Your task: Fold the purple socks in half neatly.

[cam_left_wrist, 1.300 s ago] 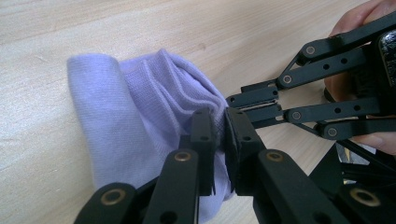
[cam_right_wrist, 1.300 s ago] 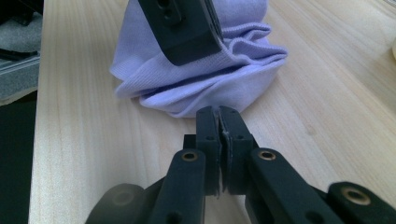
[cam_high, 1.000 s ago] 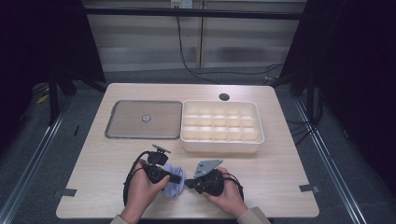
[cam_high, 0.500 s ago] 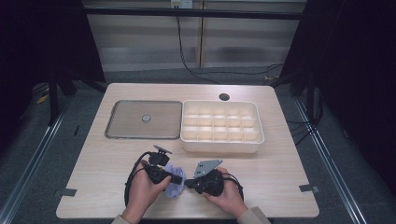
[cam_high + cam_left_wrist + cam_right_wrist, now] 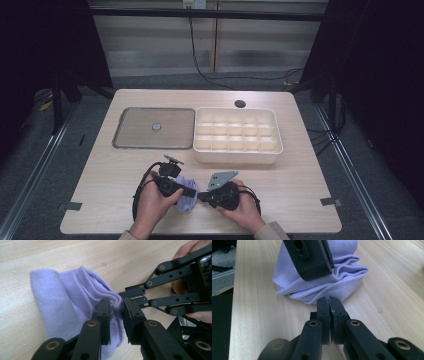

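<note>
Left gripper (image 5: 116, 315): my jaws pinch lilac sock (image 5: 67, 302) folds | right gripper (image 5: 329, 305): jaws pressed together, empty | sock's lower right hidden behind my jaws.

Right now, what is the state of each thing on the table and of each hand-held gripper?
Lilac sock: folded, lying on table.
Left hand-held gripper: shut on sock's edge.
Right hand-held gripper: shut, jaws empty.
Compartment box: open, empty.
Metal tray: flat, with a small round thing at its middle.
</note>
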`<state>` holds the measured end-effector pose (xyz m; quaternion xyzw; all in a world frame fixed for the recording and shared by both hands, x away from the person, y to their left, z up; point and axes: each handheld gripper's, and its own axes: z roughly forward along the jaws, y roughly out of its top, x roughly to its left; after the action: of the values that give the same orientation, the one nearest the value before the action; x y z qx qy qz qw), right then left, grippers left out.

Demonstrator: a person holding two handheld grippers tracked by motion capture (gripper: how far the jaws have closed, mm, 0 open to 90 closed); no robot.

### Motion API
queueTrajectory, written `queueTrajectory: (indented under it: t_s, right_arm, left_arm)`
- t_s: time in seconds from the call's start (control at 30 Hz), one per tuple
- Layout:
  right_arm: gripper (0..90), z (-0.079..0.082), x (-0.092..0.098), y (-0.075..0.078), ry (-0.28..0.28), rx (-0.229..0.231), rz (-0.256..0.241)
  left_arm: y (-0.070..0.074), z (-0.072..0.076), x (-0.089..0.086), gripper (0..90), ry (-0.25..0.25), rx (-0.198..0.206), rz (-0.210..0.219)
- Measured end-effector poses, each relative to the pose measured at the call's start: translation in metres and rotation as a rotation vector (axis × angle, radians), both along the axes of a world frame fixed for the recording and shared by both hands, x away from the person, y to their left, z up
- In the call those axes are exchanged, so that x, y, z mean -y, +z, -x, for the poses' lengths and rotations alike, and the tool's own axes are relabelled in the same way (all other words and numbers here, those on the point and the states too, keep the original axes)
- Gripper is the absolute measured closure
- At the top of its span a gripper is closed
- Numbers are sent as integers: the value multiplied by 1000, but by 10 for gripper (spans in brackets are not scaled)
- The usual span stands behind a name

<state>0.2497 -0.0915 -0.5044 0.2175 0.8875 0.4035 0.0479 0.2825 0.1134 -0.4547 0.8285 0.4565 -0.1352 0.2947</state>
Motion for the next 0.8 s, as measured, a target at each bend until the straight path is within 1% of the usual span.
queueTrajectory:
  t_s: [0.03,0.07,0.1,0.13,0.2,0.23,0.3,0.37,0.4,0.43,0.47,0.5,0.53,0.57,0.6,0.63,0.67,0.7,0.73,0.77,0.8]
  right_arm:
    - [872,0,0,0,0,0,0]
    - [872,0,0,0,0,0,0]
    - [872,0,0,0,2,3,0]
    - [872,0,0,0,2,3,1]
    - [872,0,0,0,2,3,1]
    - [872,0,0,0,6,9,3]
    - [873,0,0,0,0,0,0]
    - [872,0,0,0,4,6,3]
    - [872,0,0,0,5,6,3]
    - [873,0,0,0,6,9,2]
    - [873,0,0,0,6,10,3]
    - [872,0,0,0,6,10,3]
    - [873,0,0,0,6,10,3]
    - [873,0,0,0,7,10,4]
    - [873,0,0,0,7,9,3]
    - [873,0,0,0,7,9,3]
    - [873,0,0,0,7,10,3]
    - [873,0,0,0,5,8,3]
    - [873,0,0,0,4,6,4]
    - [873,0,0,0,3,6,4]
    - [873,0,0,0,3,7,4]
  left_arm:
    - [1,0,0,752,12,6,5]
    - [2,1,1,751,32,3,17]
    - [4,0,-2,749,7,7,5]
    - [5,1,-1,748,28,8,10]
    - [6,-1,-4,747,8,16,7]
    - [7,0,-3,746,40,11,20]
    - [8,-1,-6,745,29,23,11]
    - [9,-2,-9,743,24,24,10]
    - [10,-2,-9,743,42,25,17]
    - [11,-3,-11,743,33,27,14]
    - [12,-2,-10,742,64,27,24]
    - [12,-3,-12,742,43,33,14]
    - [13,-4,-14,742,34,29,17]
    - [13,-4,-14,742,54,32,21]
    - [13,-4,-15,742,63,32,19]
    - [14,-5,-17,740,44,35,14]
    - [14,-4,-17,737,75,32,25]
    - [14,-5,-19,735,60,38,14]
    - [15,-5,-19,731,83,35,22]
    - [15,-5,-20,725,84,39,19]
    - [15,-6,-22,723,64,42,9]
